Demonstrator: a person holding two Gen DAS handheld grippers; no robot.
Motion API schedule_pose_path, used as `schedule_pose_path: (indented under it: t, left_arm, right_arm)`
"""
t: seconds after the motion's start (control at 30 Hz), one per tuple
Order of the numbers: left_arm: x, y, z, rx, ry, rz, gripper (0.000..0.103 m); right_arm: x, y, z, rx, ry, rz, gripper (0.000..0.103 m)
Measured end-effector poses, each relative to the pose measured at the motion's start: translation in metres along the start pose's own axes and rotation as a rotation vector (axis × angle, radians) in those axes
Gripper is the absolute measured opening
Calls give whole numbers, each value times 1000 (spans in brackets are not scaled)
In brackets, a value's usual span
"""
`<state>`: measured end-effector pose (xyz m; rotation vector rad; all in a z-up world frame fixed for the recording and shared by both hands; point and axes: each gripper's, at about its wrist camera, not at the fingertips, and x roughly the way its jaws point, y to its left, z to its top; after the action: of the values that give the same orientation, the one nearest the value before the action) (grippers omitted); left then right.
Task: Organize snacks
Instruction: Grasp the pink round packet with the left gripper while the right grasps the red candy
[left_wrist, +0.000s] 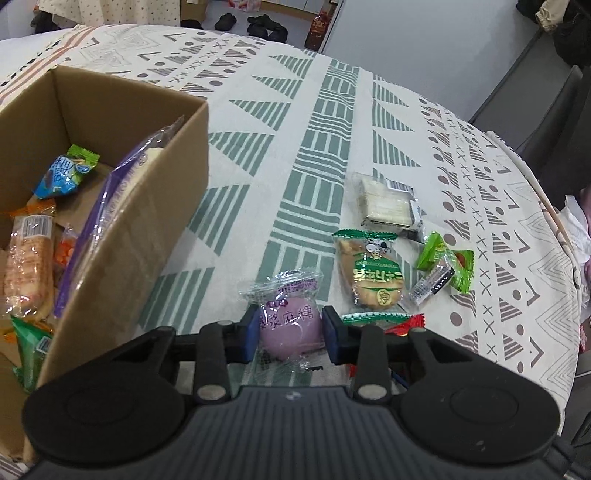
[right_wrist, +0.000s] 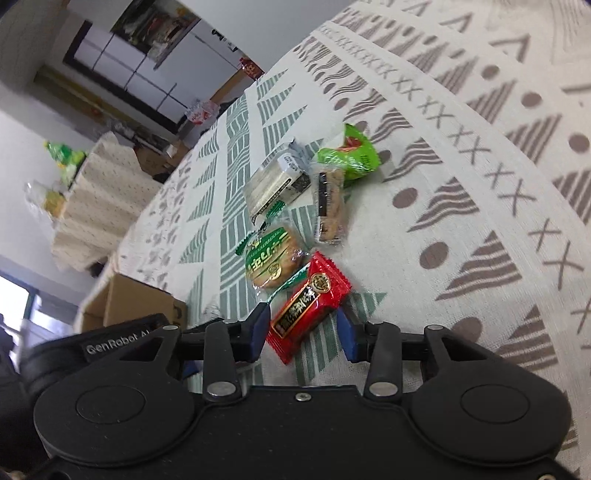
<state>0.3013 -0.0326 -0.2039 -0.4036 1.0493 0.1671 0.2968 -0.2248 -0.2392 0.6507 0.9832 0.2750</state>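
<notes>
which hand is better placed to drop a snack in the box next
Left, probably. The left gripper is shut on the purple snack beside the box; the right gripper only straddles the red packet.

The cardboard box (left_wrist: 129, 206) runs off the left and lower edges of the left wrist view, so its near wall and several packets inside are cut off, and a tall purple-edged wrapper (left_wrist: 110, 206) hides what lies behind it. The red packet (left_wrist: 404, 325) shows there only as a sliver behind the left gripper's (left_wrist: 290, 332) finger, and whether the pads truly press the purple mochi packet (left_wrist: 290, 325) cannot be told. In the right wrist view the far room is blurred, and the printing on the snack wrappers is too small to read.
</notes>
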Motion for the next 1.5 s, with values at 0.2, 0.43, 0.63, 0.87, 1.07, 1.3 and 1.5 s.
schedule_pose_path:
  t: [0.2,0.43,0.63,0.87,1.07,1.3,1.5]
  left_arm:
    - [-2,2,0,-2,2,-3,34]
    - [-13,0,-3,12,-12,-21,34]
    - [-28,3,-5,9,-36,-36,34]
    - [-35,10,-3,-8,-53,-35,34]
    - [-32,15,1,-31,-45,-48,34]
    - [-23,18,7,-57,-18,-60,34]
    - [-18,18,10,-64,-3,-65,34]
  right_arm:
    - [3,9,-1,-5,-2,-84,25]
    - [-8,6,-6,37,15,-140,0]
    - [-28,-4,-7,109,-17,-67,0]
    - [-20,1,-3,192,-14,-46,20]
    - [-6,5,1,249,-27,-58,34]
    - [13,14,13,243,-32,-155,35]
    - [21,24,20,162,-20,-232,35]
